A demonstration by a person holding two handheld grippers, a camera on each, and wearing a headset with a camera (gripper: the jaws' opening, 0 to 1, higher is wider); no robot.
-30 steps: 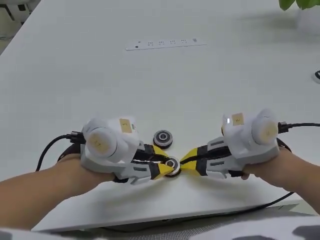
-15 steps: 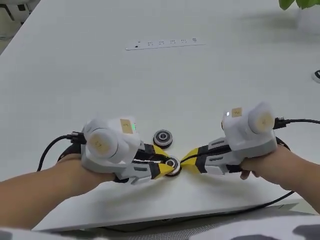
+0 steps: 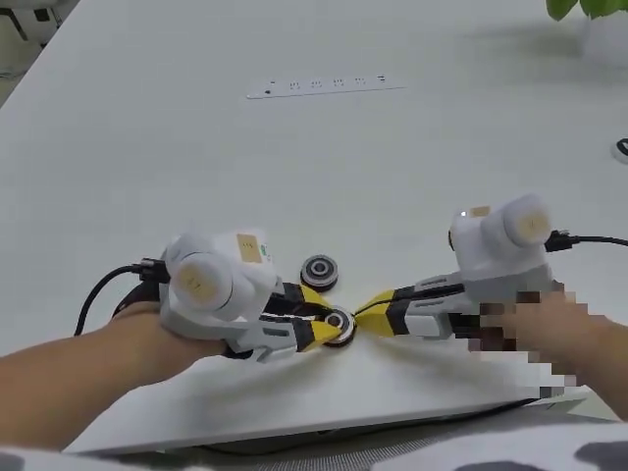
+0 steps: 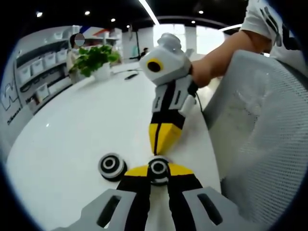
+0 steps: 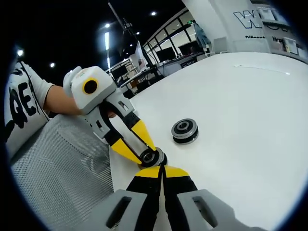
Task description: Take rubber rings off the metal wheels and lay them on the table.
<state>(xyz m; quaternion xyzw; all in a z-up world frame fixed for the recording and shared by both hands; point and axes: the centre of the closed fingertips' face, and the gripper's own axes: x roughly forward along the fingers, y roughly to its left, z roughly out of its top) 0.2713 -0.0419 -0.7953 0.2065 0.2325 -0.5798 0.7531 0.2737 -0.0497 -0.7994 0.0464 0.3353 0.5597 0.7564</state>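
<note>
Two grippers meet near the white tabletop's front edge: left gripper clamps a small metal wheel with black rubber ring; right gripper, jaws closed, touches it. Second ringed wheel lies nearby.

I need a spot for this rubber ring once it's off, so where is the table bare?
Bare table runs wide between the power strip and the loose wheel, and on either side of that wheel. Crowded at the near edge: left gripper and right gripper meet at the held wheel.
</note>
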